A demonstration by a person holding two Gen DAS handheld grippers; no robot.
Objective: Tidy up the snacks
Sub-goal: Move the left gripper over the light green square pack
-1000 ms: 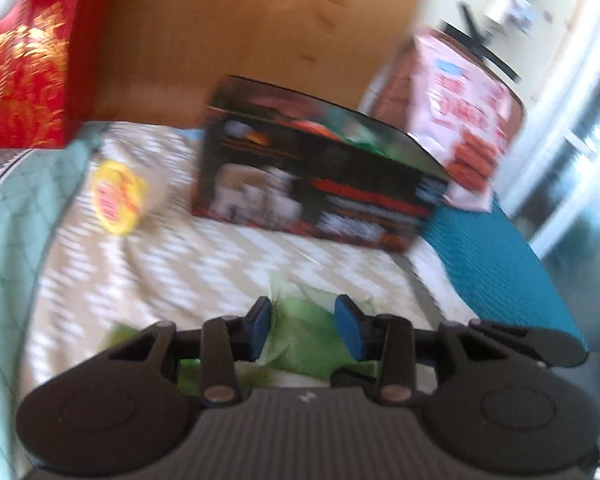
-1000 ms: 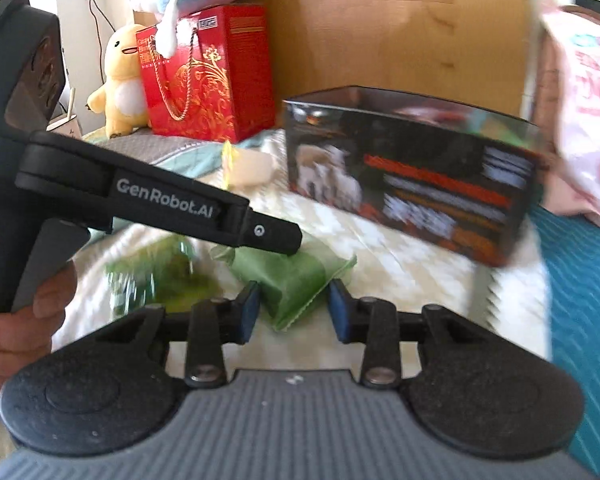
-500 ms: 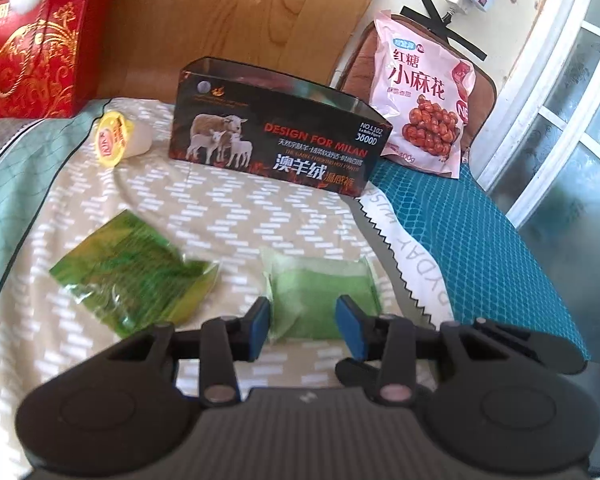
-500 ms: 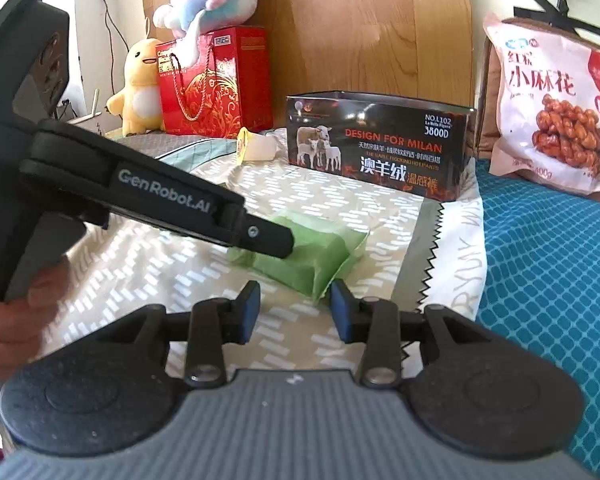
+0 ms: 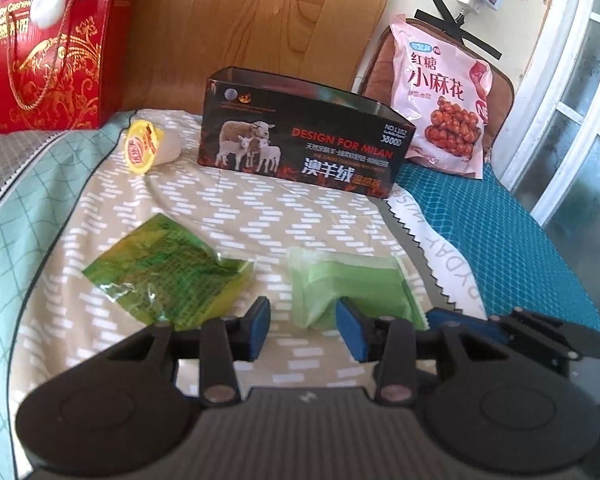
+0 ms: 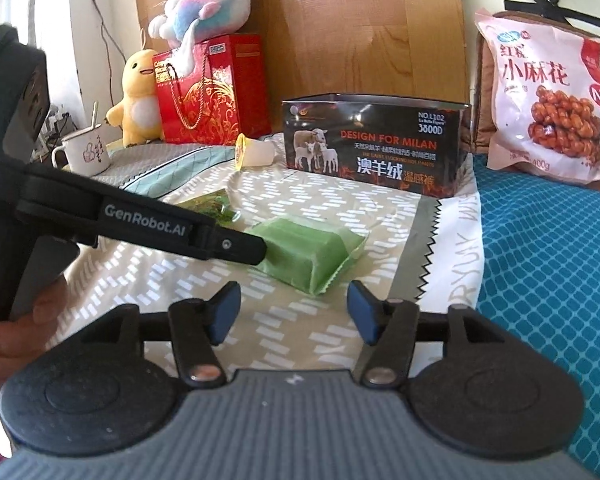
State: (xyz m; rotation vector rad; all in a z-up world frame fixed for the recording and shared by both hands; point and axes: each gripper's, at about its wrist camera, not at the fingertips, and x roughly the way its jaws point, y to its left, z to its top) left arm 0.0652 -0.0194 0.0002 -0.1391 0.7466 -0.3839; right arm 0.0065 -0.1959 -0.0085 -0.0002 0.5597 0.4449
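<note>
Here the right gripper [image 6: 294, 312] hovers low over the patterned cloth [image 6: 320, 196], its blue-padded jaws opening with nothing pressed between them; the pale green pack [image 6: 308, 254] lies flat on the cloth just beyond its tips. The left gripper [image 5: 303, 330] comes in from the left, its jaws narrow but parted with a clear gap, and the pack's near corner [image 5: 352, 292] shows just past them; whether a pad touches the wrapper cannot be told. To the left of the pack lies a darker green packet [image 5: 164, 272], apart from it. Farther back a black box [image 6: 374, 148] stands open-topped on the cloth, with a small yellow-lidded cup [image 6: 254, 152] tipped on its side just left of it. A pink snack bag [image 6: 548, 100] leans upright at the back right, beyond the teal blanket [image 6: 540, 264]
</note>
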